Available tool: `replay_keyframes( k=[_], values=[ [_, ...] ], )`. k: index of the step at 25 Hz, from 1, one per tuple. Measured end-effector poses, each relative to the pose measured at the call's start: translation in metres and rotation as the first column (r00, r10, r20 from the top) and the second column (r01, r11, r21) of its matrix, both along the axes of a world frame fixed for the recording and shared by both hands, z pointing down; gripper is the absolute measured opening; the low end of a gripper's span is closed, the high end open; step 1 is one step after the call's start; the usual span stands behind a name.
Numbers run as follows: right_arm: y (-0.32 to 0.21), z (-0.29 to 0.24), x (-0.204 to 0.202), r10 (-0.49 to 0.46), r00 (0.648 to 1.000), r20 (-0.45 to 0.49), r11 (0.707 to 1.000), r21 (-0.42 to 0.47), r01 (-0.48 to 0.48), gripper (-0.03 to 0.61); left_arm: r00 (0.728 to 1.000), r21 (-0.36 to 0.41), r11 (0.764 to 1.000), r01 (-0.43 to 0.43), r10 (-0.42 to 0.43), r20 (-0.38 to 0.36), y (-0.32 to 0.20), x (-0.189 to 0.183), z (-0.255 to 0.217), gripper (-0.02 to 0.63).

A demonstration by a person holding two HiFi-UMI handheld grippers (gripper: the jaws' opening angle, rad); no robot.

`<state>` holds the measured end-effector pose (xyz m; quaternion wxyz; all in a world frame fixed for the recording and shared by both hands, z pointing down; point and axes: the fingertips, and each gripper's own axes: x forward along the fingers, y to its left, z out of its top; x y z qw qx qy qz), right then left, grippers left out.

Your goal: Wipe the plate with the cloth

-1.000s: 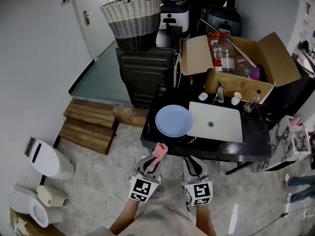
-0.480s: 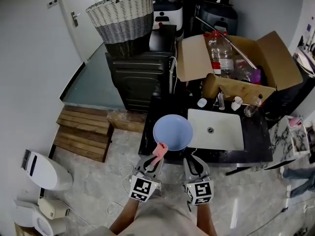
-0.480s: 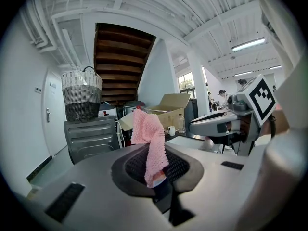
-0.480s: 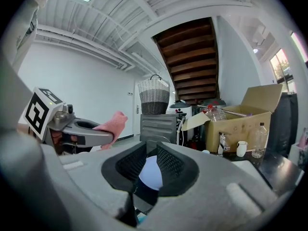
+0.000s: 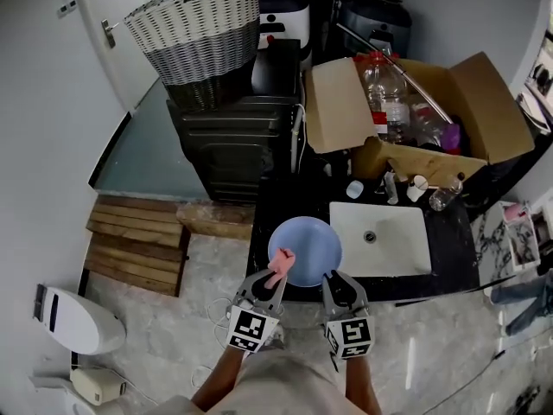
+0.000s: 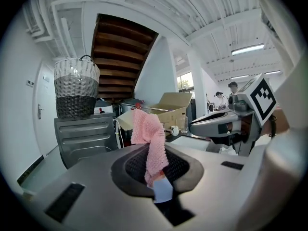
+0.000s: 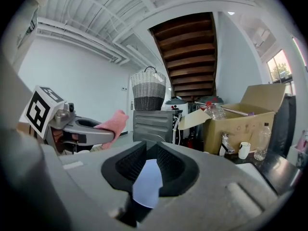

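Left gripper view: found the left gripper [image 6: 153,153] clamped on a pink knitted cloth [image 6: 148,131], pinched low between the black ribbed pads [image 6: 137,165], with the free end standing up above the tips and drooping over itself. Glimpsed a patch of pale blue just under the pinch, through the slot behind the pads.

Right gripper view: found the right gripper [image 7: 147,150] with its pads pressed together at the tips and nothing pinched between them. Made out the pale blue round plate [image 7: 146,184] through the slot behind the tips, below the jaws. Saw the left gripper off to this one's left, level with it and apart, the cloth poking up from its end.

Head view: placed the plate directly ahead of both grippers, lying flat on a black counter [image 5: 449,262]. Saw the cloth's tip overlapping the plate's near left rim and the right gripper's tips just at its near right rim; could not tell whether either touched. Noted a white rectangular sink [image 5: 380,240] just beyond and right of the right gripper, beside the plate. Farther ahead, spotted an open brown cardboard box [image 5: 341,111] holding clear plastic bottles [image 5: 384,89]; ahead and left, a dark metal cabinet [image 5: 233,145] with a two-tone wicker basket [image 5: 194,28] on top.
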<state>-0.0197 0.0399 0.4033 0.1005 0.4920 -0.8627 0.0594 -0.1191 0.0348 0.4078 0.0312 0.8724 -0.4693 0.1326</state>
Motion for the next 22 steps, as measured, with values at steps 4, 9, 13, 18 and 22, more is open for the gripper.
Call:
replay_keyframes(
  k=[4, 9, 13, 18, 22],
  values=[
    [-0.023, 0.007, -0.009, 0.02, 1.0, -0.014, 1.0, -0.016, -0.02, 0.071, 1.0, -0.017, 1.0, -0.026, 0.026, -0.005, -0.026, -0.008, 0.008, 0.034],
    [-0.052, 0.014, -0.016, 0.049, 0.998, -0.03, 0.998, -0.032, -0.05, 0.072, 0.998, -0.035, 0.998, -0.06, 0.06, -0.011, -0.056, -0.014, 0.017, 0.034],
    [-0.067, 0.021, -0.019, 0.075, 0.996, -0.044, 0.996, -0.039, -0.077, 0.072, 0.996, -0.041, 0.995, -0.092, 0.092, -0.014, -0.073, -0.015, 0.025, 0.034],
    [-0.076, 0.03, -0.017, 0.113, 0.992, -0.052, 0.992, -0.052, -0.116, 0.072, 0.992, -0.048, 0.991, -0.126, 0.126, -0.014, -0.087, -0.014, 0.033, 0.034],
    [-0.076, 0.038, -0.011, 0.143, 0.988, -0.06, 0.987, -0.068, -0.147, 0.072, 0.988, -0.061, 0.986, -0.154, 0.153, -0.013, -0.09, -0.009, 0.039, 0.034]
  ],
)
